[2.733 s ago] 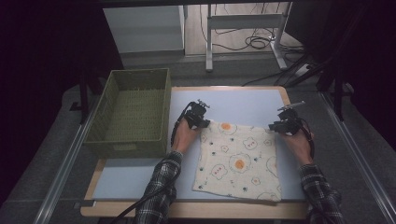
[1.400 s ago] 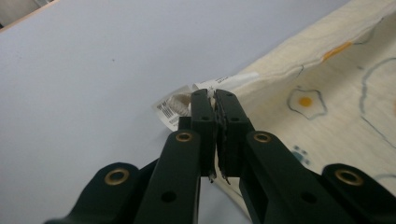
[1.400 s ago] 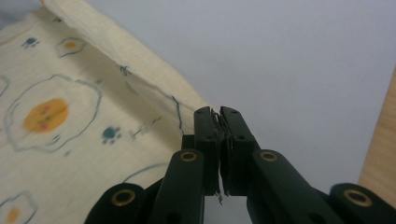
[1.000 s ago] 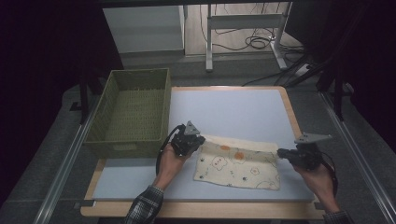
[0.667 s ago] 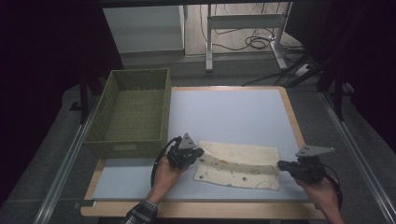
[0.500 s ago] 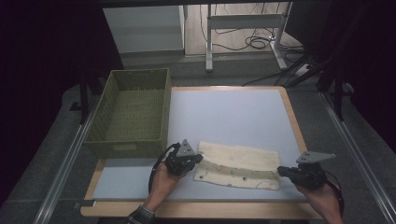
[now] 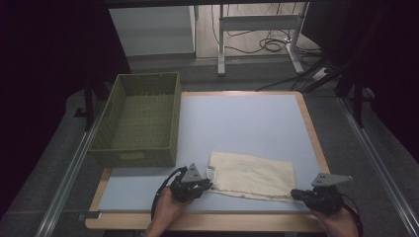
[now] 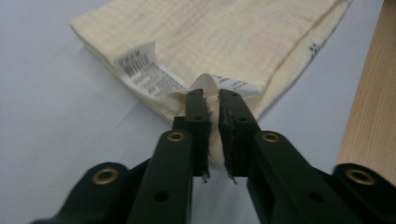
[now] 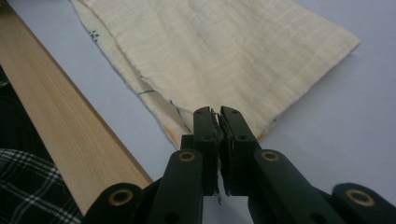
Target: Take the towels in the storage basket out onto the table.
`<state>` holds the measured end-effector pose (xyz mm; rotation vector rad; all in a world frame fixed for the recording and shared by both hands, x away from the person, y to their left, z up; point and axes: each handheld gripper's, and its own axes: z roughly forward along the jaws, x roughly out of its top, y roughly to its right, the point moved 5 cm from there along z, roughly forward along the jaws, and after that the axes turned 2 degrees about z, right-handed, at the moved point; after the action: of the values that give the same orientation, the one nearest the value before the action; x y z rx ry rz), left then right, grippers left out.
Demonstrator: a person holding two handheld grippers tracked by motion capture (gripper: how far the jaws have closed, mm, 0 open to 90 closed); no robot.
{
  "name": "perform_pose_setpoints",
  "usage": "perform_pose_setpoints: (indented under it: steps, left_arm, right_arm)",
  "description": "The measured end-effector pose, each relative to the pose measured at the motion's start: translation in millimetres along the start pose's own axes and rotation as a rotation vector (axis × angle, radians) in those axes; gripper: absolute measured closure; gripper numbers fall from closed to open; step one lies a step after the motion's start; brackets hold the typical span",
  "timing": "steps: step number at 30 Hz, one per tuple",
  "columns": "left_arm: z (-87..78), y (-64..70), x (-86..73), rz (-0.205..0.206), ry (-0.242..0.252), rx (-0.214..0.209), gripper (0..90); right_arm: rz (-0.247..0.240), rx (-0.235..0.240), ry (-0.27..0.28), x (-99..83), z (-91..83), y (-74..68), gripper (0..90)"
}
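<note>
The pale blue tabletop (image 7: 237, 123) with its wooden edge carries a green woven basket (image 7: 138, 118) at its left side. A cream cloth (image 7: 252, 176), folded over, lies flat near the front edge. The left hand-held gripper (image 7: 205, 183) pinches the cloth's left corner beside a white care label (image 8: 144, 70). The right hand-held gripper (image 7: 295, 194) is clamped on the cloth's right corner.

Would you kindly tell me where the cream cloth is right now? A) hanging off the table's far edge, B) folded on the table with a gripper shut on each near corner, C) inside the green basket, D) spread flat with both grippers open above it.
B: the cloth lies folded on the table, the left gripper and right gripper each pinching a near corner.
</note>
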<state>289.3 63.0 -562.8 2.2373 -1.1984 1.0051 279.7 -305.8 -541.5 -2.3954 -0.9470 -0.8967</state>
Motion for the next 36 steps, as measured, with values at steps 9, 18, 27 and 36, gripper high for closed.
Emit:
perform_pose_setpoints:
  steps: [9, 18, 27, 36]
  left_arm:
    - [-9.3, -3.8, -4.7, -0.047, 0.001, -0.018, 51.0]
    - [-11.2, -31.4, 21.2, -0.111, 0.046, 0.024, 49.1]
    - [36.5, -77.9, 57.5, -0.173, 0.015, 0.108, 50.9]
    - [65.8, -90.9, 49.5, -0.195, -0.039, 0.080, 64.5]
  right_arm:
    - [0.014, 0.031, 0.018, -0.7, -5.7, -2.9, 77.8]
    - [0.004, -0.050, 0.053, 19.3, -13.7, 15.3, 69.6]
    - [0.006, -0.176, 0.054, 56.7, 16.9, 56.9, 67.8]
    - [0.019, -0.147, -0.027, 56.3, 53.6, 68.3, 83.8]
